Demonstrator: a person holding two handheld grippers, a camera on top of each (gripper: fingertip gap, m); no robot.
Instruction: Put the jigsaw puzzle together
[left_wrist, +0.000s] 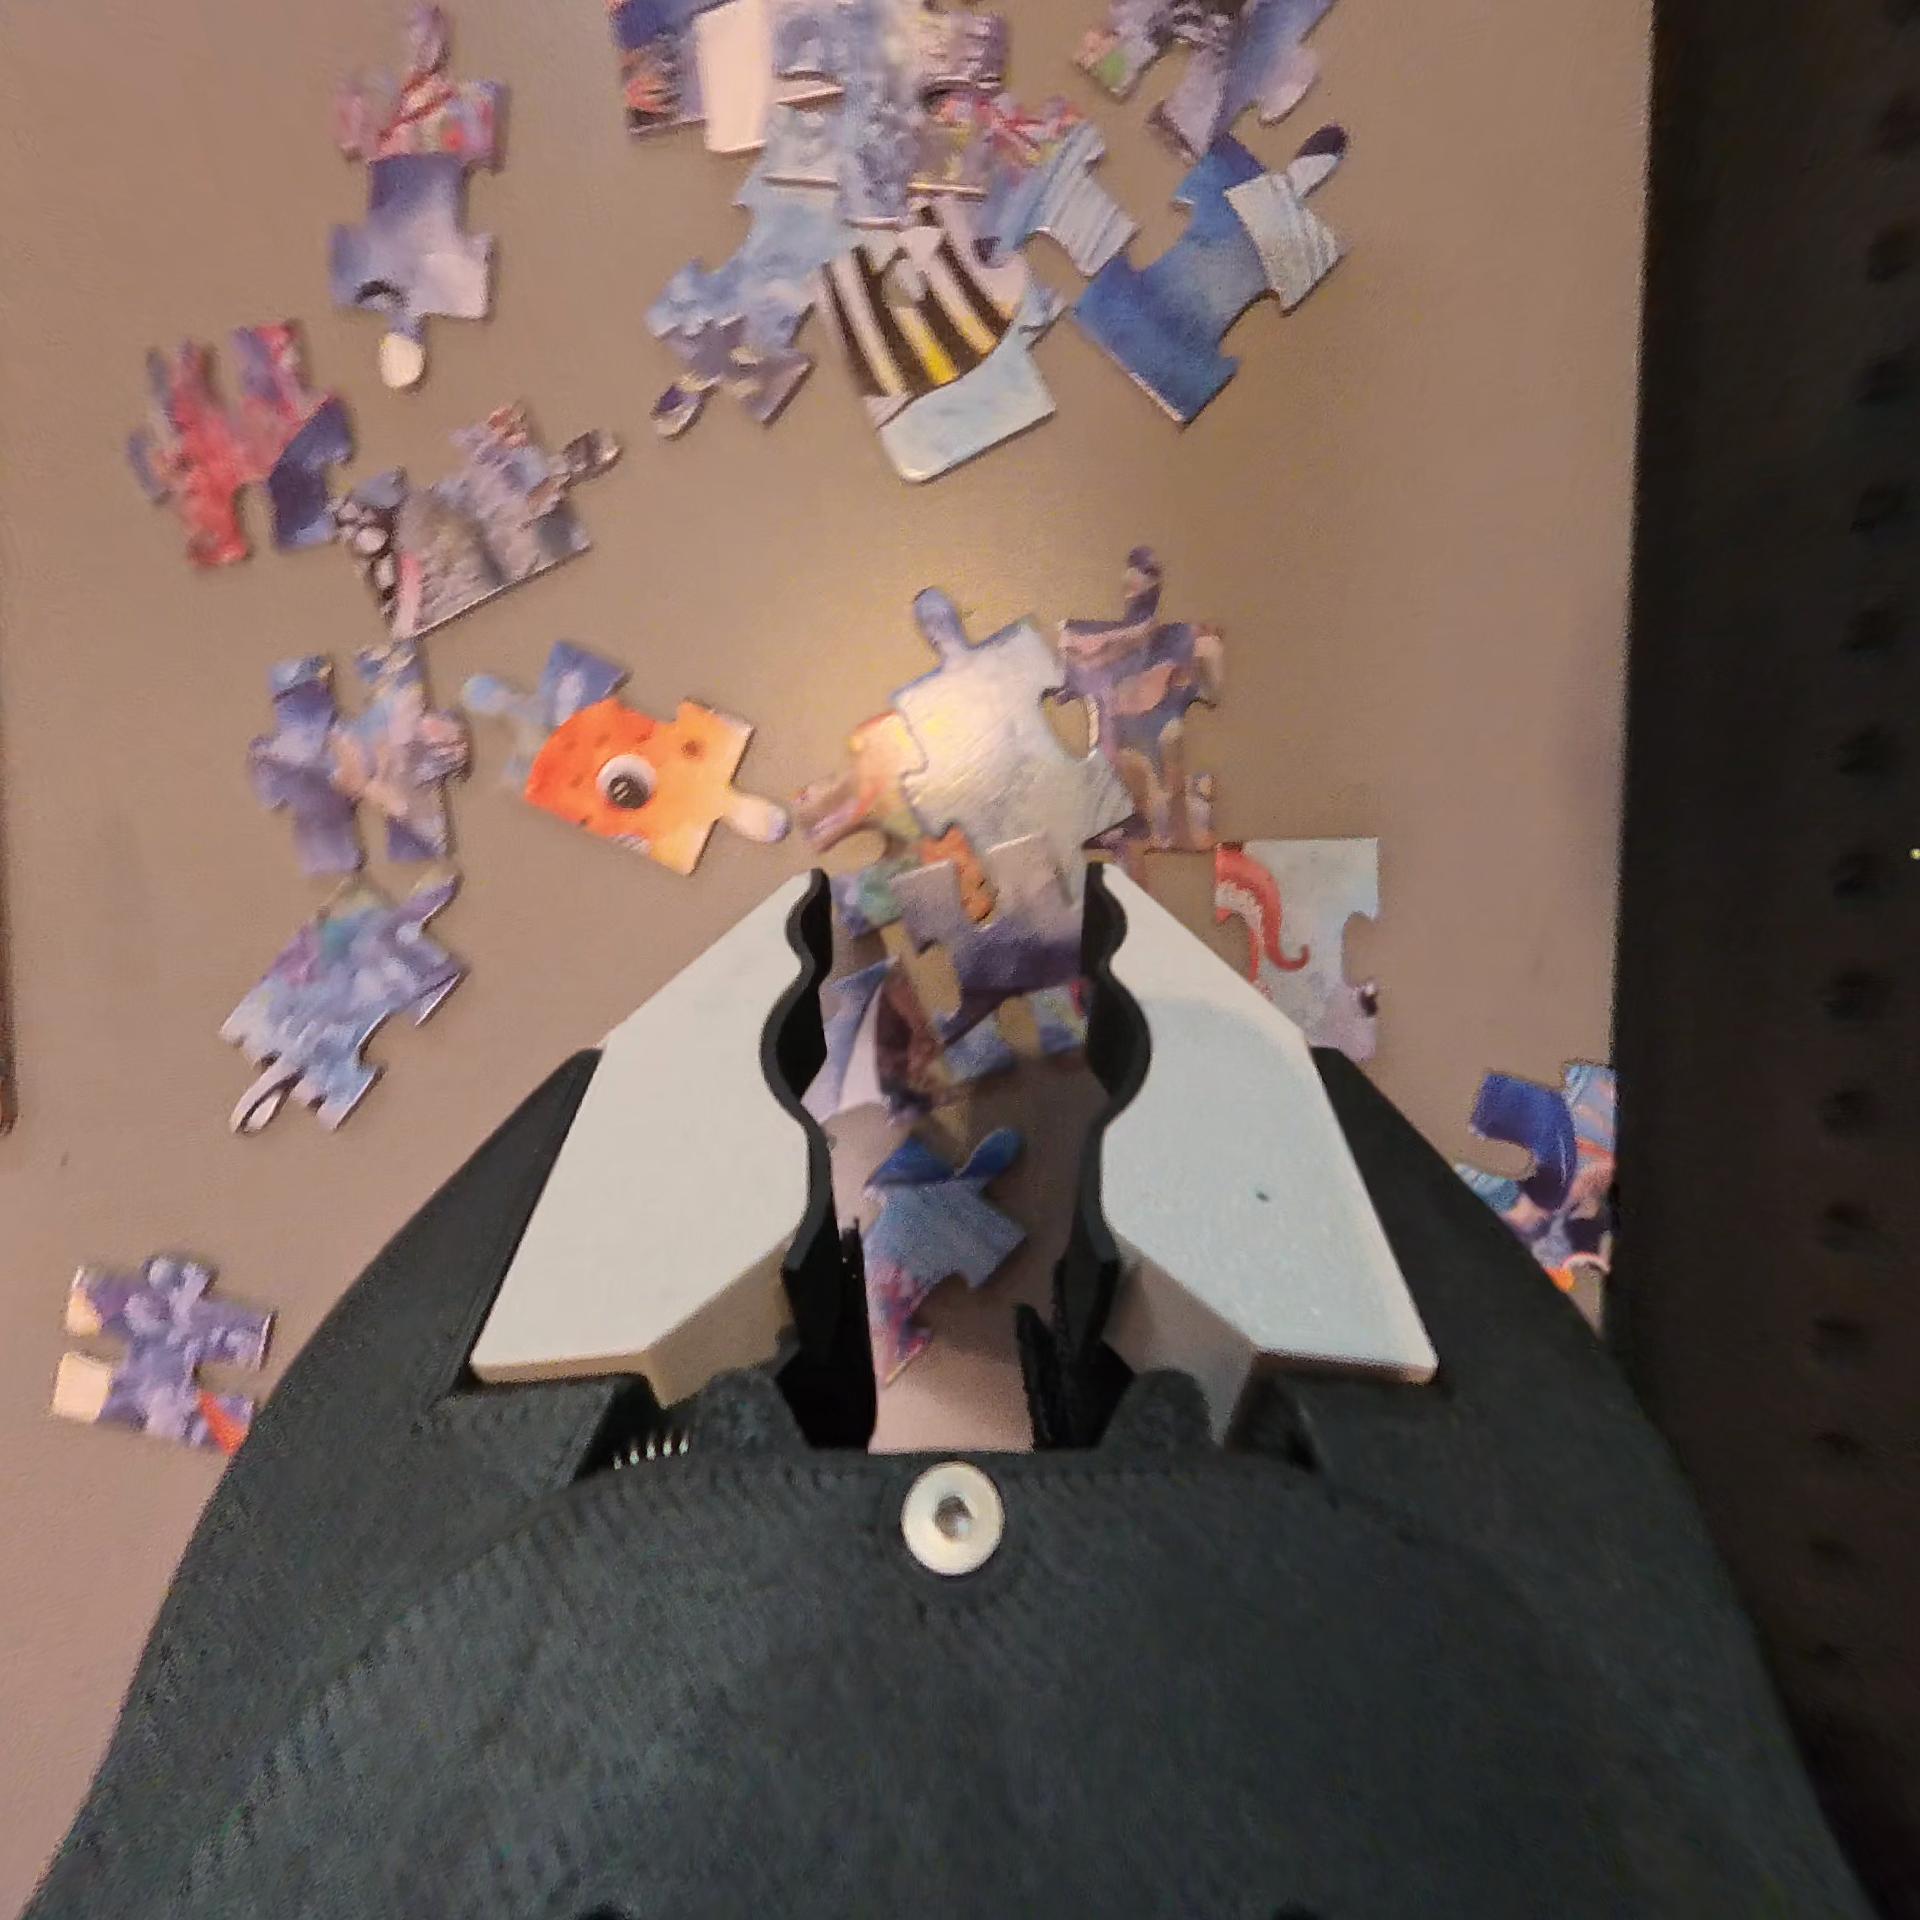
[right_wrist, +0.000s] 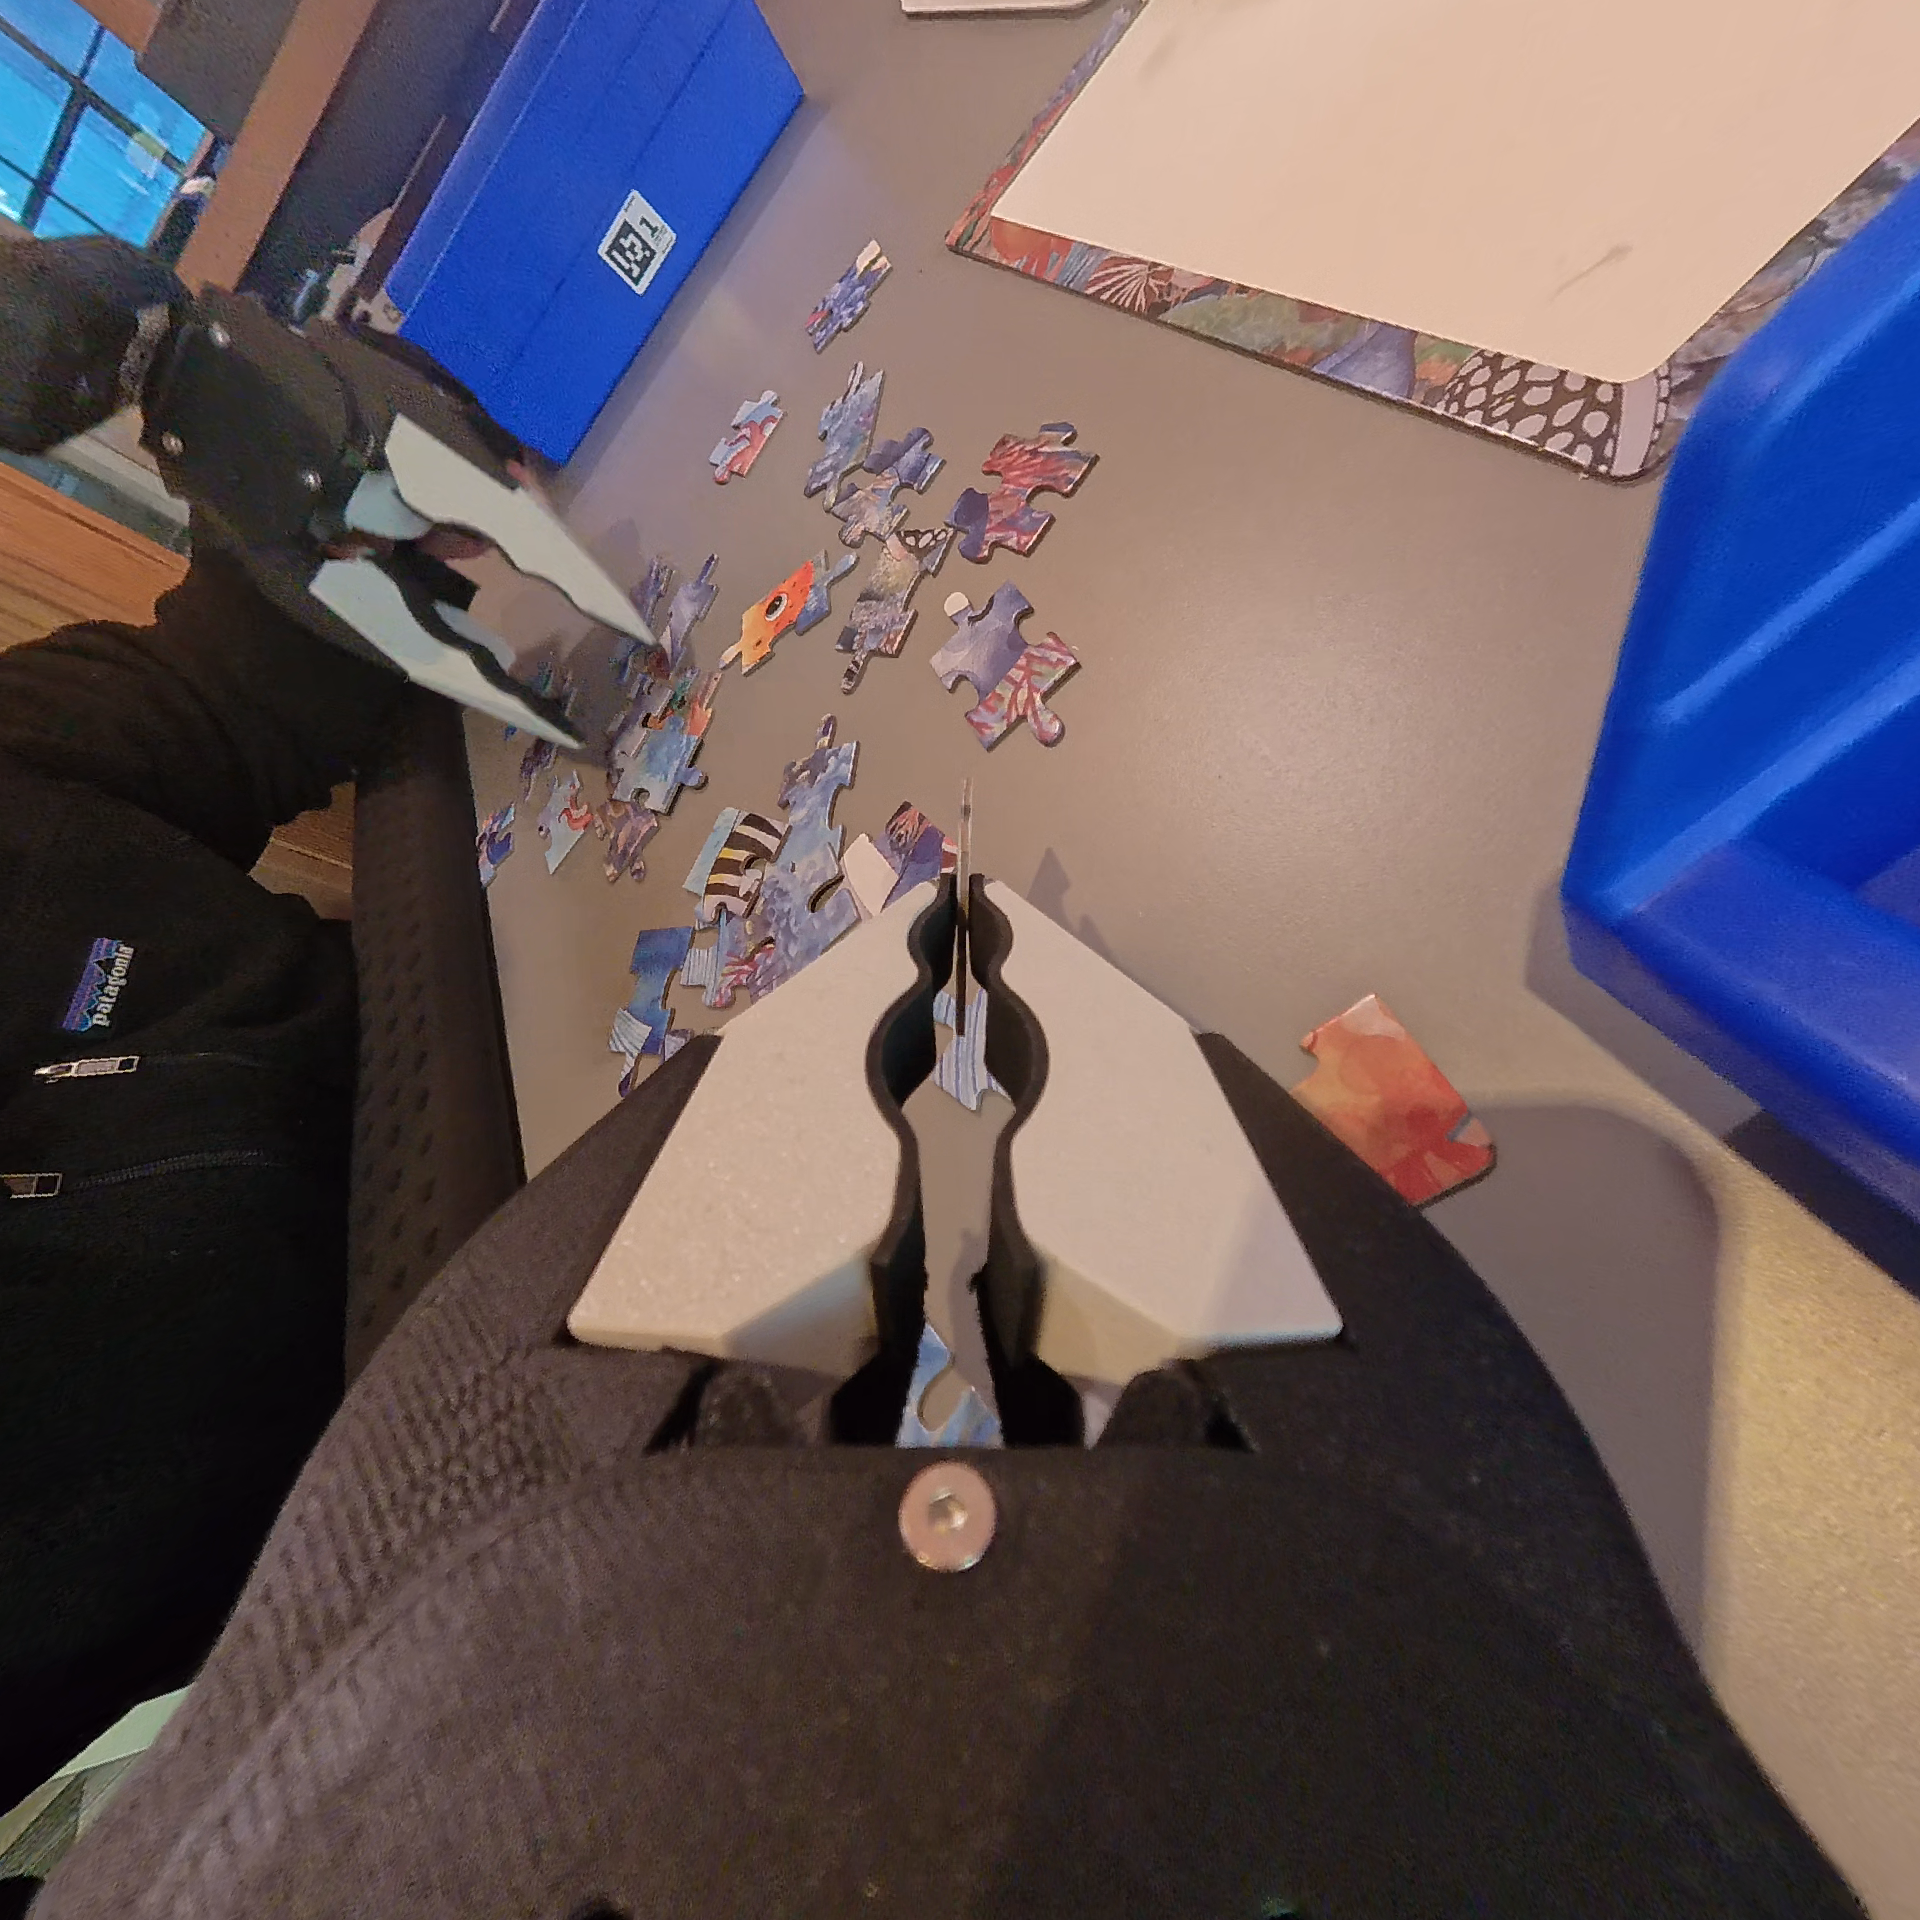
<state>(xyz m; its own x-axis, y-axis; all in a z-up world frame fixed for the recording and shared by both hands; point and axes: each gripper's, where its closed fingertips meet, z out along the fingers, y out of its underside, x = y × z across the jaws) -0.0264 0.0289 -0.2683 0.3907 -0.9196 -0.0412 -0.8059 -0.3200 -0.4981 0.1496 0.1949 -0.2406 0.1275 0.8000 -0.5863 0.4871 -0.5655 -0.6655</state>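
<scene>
Glossy cardboard pieces (left_wrist: 987, 748) (matt table (left_wrist: 727, 540))

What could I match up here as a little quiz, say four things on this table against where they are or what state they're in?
Things:
1. right gripper
2. left gripper
3. orange fish piece
4. puzzle tray

States or places:
A. lying flat among the loose pieces
B. shut on a thin puzzle piece held edge-on
C. at the table's far side, its white middle without pieces
D. open, tips down over a cluster of pieces

Pairs: 1-B, 2-D, 3-A, 4-C
</scene>
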